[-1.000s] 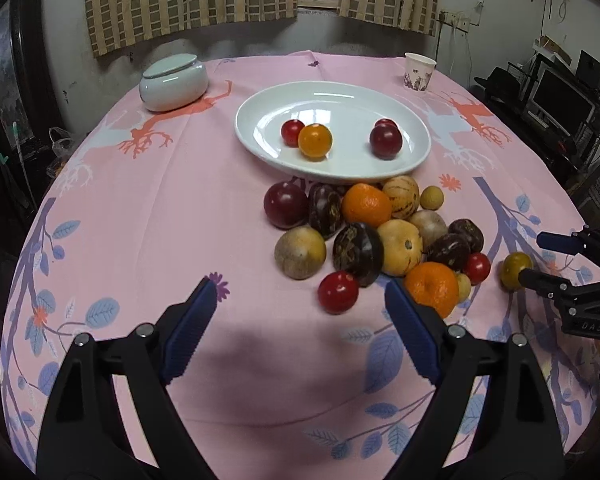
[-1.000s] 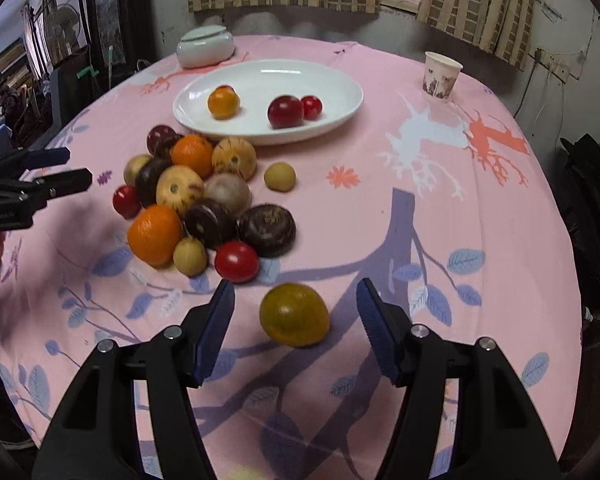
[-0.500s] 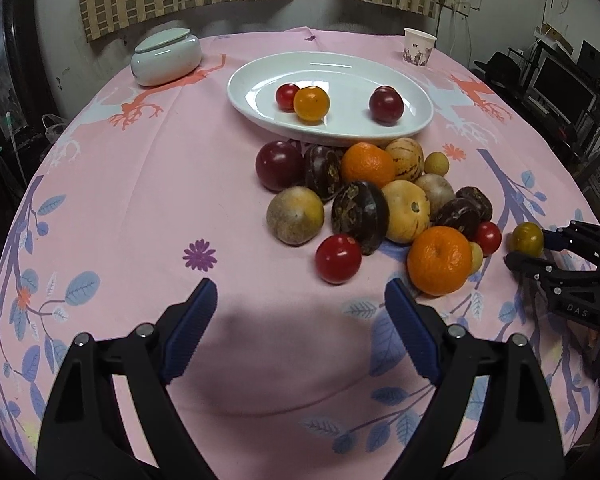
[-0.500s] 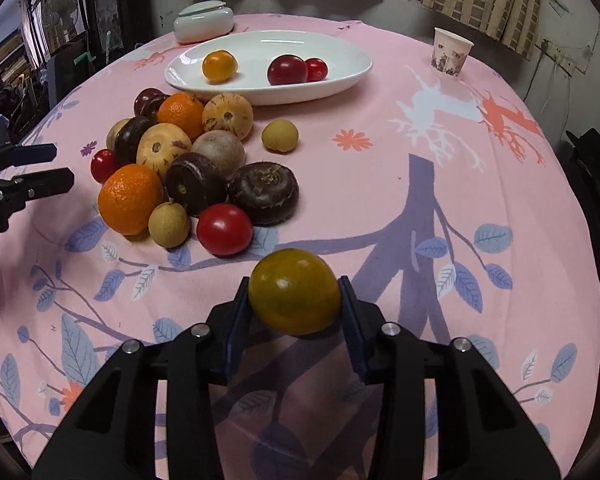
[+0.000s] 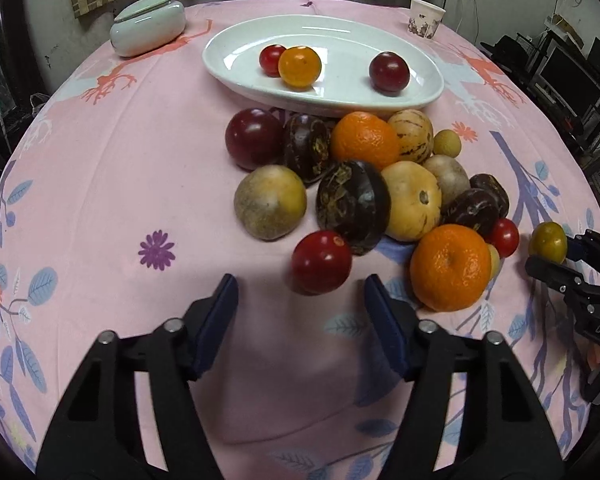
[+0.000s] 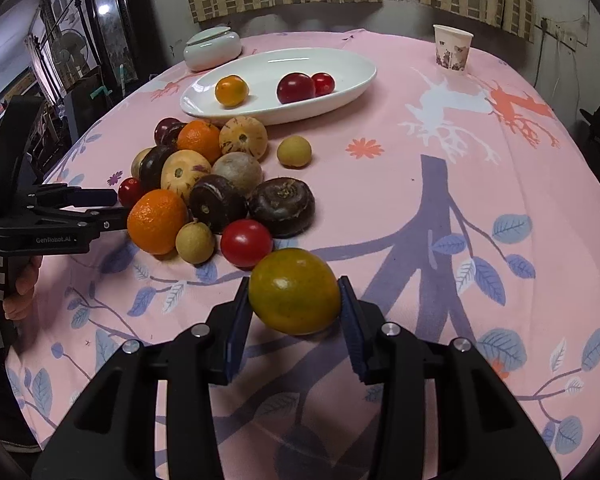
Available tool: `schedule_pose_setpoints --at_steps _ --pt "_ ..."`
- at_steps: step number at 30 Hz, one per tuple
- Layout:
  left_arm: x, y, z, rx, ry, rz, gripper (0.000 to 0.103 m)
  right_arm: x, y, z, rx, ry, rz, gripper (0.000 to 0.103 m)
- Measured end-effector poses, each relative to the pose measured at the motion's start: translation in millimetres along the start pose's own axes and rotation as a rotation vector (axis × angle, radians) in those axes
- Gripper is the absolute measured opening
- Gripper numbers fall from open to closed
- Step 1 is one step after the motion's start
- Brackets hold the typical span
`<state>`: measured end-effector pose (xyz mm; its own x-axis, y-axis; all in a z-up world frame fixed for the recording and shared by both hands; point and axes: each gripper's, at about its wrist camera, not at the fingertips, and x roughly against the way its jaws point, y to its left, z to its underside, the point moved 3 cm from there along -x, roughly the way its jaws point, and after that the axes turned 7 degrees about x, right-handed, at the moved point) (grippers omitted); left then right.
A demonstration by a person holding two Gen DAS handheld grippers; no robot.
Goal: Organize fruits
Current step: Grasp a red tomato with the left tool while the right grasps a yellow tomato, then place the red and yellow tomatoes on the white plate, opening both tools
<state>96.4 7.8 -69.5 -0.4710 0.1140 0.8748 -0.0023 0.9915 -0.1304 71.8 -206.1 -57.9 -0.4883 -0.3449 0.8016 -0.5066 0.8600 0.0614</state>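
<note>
Right wrist view: pink table (image 6: 480,152) with a white plate (image 6: 352,80) at the far side and a fruit pile (image 6: 220,184) near it. The right gripper (image 6: 296,300) is clamped on a yellow-green fruit (image 6: 294,296). The left gripper (image 5: 300,304) is closing, jaws apart, on a red tomato (image 5: 322,262) at the pile's near edge.

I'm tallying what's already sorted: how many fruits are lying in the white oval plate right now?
3, all in the white oval plate: a small red tomato touching a small orange citrus toward one end, and a dark red plum apart, toward the other end. Nothing seems hidden.
</note>
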Motion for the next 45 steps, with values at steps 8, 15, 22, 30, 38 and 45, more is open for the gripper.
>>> schedule_pose_setpoints --at_steps 8,15,22,30,38,45 --pt "-2 -5 -7 -0.003 0.007 0.005 0.029 -2 -1 3 -0.003 0.01 -0.015 0.042" --pt "6 1 -3 0.02 0.0 0.031 0.028 1 1 1 0.007 0.0 0.003 0.042" --pt "41 -2 -2 -0.02 -0.072 0.041 0.028 16 6 -7 0.023 -0.022 0.06 0.042" --pt "76 -14 -18 -0.081 -0.143 0.071 0.028 50 11 -48 0.092 -0.081 0.12 0.043" --pt "85 -22 -70 -0.088 -0.211 0.073 0.029 59 16 -125 0.135 -0.18 0.12 0.043" --pt "56 -24 -122 -0.065 -0.21 0.045 0.029 6 17 -175 0.155 -0.171 0.087 0.043"
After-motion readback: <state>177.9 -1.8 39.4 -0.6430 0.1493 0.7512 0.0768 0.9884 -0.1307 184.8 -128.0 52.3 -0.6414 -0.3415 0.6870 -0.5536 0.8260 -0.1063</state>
